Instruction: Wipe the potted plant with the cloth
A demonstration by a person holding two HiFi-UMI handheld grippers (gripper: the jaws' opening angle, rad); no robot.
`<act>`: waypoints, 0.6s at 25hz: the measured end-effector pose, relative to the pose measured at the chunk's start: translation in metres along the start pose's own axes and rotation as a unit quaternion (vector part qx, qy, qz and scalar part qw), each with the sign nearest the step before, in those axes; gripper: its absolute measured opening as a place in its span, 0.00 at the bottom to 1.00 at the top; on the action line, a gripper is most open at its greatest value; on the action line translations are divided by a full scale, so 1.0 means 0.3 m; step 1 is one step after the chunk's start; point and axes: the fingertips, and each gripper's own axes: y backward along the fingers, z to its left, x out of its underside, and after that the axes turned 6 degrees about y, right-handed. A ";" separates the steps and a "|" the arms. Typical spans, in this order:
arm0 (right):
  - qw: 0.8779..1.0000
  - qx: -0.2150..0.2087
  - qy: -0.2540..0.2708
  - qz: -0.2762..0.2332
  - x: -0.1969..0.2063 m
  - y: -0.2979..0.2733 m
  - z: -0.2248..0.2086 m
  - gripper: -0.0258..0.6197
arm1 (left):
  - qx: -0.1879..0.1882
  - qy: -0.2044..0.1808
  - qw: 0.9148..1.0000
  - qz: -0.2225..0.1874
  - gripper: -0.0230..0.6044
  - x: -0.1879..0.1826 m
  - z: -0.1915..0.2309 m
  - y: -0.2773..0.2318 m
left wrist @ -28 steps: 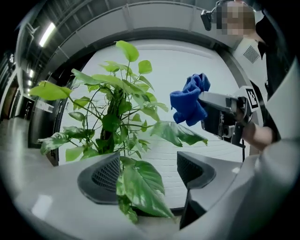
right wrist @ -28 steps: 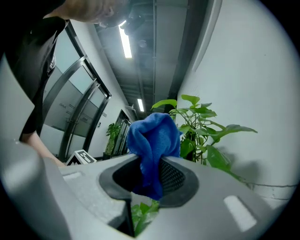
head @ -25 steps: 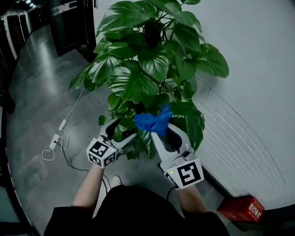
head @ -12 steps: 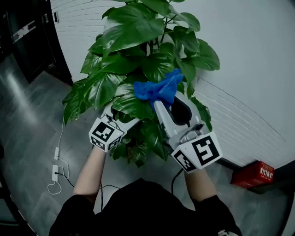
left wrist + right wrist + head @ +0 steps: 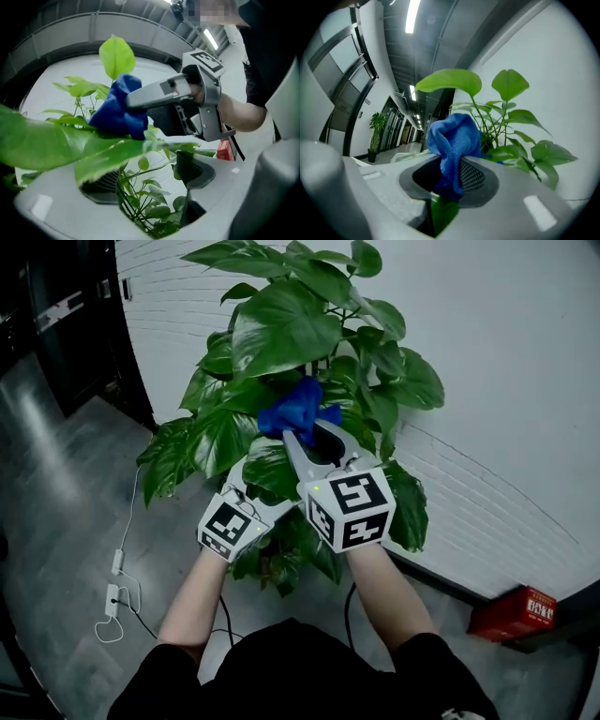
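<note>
The potted plant [image 5: 291, 343] with broad green leaves stands against the white wall. My right gripper [image 5: 302, 434] is shut on a bunched blue cloth [image 5: 293, 412], which presses on a leaf in the plant's middle. In the right gripper view the cloth [image 5: 454, 138] bulges out above the shut jaws [image 5: 450, 180]. My left gripper [image 5: 255, 495] sits lower left, its jaws tucked under the leaves. In the left gripper view its jaws [image 5: 147, 180] stand open, a large leaf [image 5: 61, 145] lies across them, and the cloth [image 5: 117, 115] rests on that leaf.
A red box [image 5: 511, 610] lies on the floor by the wall at lower right. A white cable with an adapter [image 5: 114, 592] trails over the grey floor at left. A dark doorway [image 5: 56, 324] is at the far left.
My right gripper has carried the blue cloth up and slightly left, from the lower leaves to the plant's middle. The left gripper stays low under the leaves.
</note>
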 end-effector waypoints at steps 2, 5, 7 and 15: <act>1.000 -0.010 -0.012 0.016 0.032 0.006 0.017 0.20 | 0.006 -0.036 0.999 0.015 0.63 0.004 -0.036 0.007; 0.999 -0.020 -0.006 0.033 0.054 0.013 0.036 0.20 | 0.010 -0.059 0.998 0.022 0.63 -0.001 -0.057 0.005; 0.999 -0.024 0.009 0.038 0.060 0.010 0.054 0.20 | 0.011 -0.062 0.998 0.018 0.63 -0.011 -0.062 -0.003; 0.999 -0.045 0.002 0.025 0.070 0.062 0.166 0.20 | 0.025 0.032 0.999 -0.016 0.63 -0.002 -0.075 0.006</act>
